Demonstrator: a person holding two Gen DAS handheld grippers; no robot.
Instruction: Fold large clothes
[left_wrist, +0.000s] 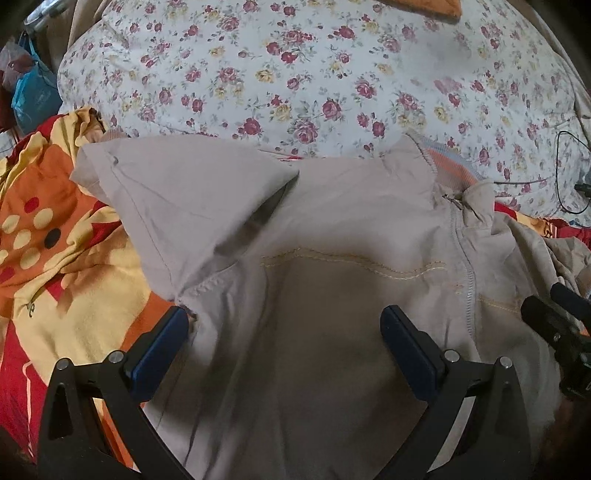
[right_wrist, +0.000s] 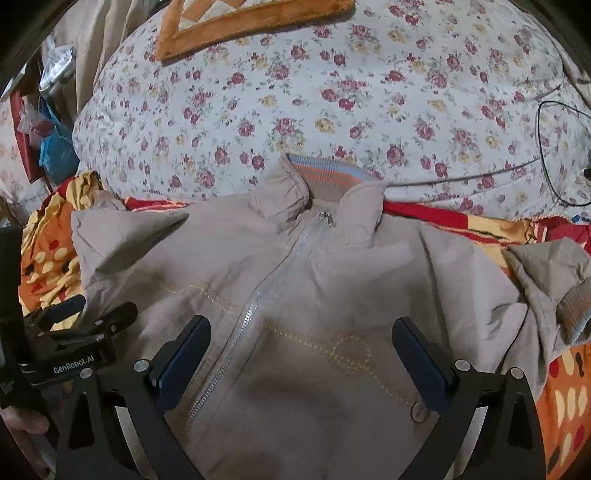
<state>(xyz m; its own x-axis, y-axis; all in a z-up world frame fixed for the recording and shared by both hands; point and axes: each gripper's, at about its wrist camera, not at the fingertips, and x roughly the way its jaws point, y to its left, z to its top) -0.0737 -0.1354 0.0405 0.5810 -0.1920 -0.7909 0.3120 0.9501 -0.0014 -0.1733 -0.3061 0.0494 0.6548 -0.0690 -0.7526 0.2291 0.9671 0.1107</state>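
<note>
A beige zip-up jacket (left_wrist: 332, 229) lies front up on the bed, collar away from me; it fills the right wrist view (right_wrist: 314, 280) too. Its left sleeve (left_wrist: 177, 199) is folded in over the chest. Its right sleeve, with a ribbed cuff (right_wrist: 569, 306), lies crumpled at the right. My left gripper (left_wrist: 284, 321) is open and empty above the jacket's left chest. My right gripper (right_wrist: 301, 332) is open and empty above the jacket's middle, next to the zipper (right_wrist: 266, 280). The left gripper (right_wrist: 99, 317) also shows at the left edge of the right wrist view.
An orange, red and yellow blanket (left_wrist: 62, 251) lies under the jacket. Behind it is a floral quilt (left_wrist: 314, 74). An orange-edged mat (right_wrist: 251, 18) lies at the far side. A black cable (right_wrist: 546, 147) runs at the right. Bags (left_wrist: 33, 92) hang at the left.
</note>
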